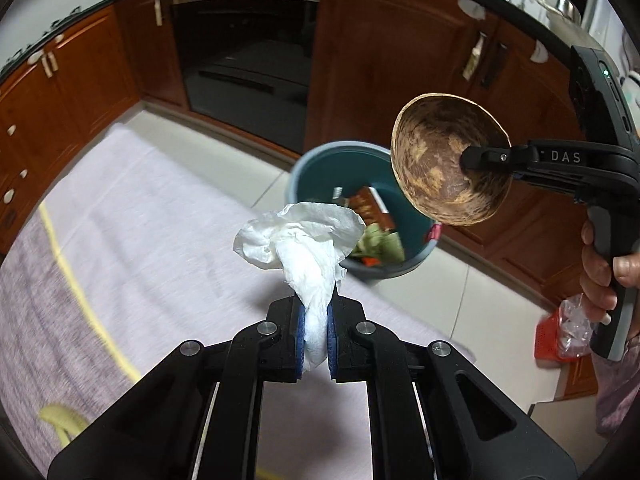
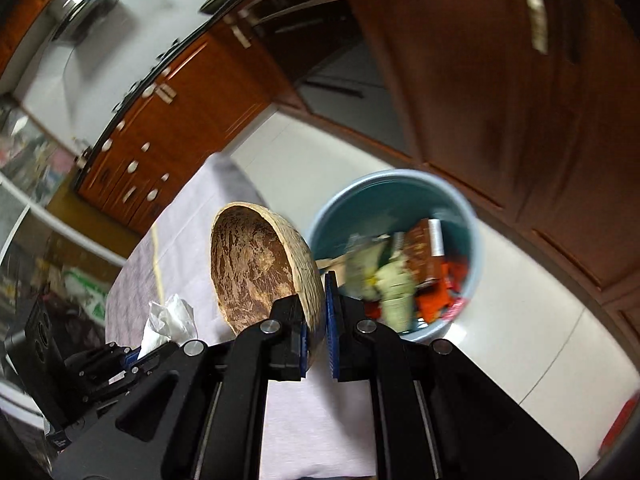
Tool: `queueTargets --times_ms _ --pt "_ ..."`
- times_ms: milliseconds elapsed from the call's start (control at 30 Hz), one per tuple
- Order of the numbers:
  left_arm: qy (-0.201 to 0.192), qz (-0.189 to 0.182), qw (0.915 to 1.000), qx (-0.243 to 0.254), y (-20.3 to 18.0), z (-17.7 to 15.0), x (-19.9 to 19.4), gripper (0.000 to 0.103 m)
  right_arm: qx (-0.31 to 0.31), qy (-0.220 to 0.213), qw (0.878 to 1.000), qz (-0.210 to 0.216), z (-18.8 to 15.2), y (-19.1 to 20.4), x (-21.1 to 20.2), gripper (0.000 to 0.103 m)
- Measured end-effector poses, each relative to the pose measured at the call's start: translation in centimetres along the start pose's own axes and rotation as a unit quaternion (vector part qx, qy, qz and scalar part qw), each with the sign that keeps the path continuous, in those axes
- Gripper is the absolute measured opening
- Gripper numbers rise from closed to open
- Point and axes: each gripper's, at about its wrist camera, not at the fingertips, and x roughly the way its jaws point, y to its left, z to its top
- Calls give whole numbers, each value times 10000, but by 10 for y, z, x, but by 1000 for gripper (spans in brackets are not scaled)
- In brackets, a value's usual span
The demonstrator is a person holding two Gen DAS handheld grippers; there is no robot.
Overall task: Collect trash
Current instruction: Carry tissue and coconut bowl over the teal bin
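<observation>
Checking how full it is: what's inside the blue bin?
The blue bin holds brown, orange and pale green wrappers. Its near bottom is hidden behind the right gripper and coconut shell.

Home kitchen, wooden cabinets (image 1: 80,80), built-in oven (image 1: 248,60), tiled floor (image 1: 460,292)
</observation>
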Motion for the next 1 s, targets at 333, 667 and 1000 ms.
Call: queueTargets --times_ms 333,667,1000 --pt "324 -260 9991 51 -37 27 58 9 288 37 9994 -165 9 -48 3 7" --pt "532 -433 9975 184 -56 43 95 9 522 108 9980 -333 18 -80 10 7" --pt "764 -656 9948 169 -60 51 124 10 614 95 9971 -444 30 -90 16 7"
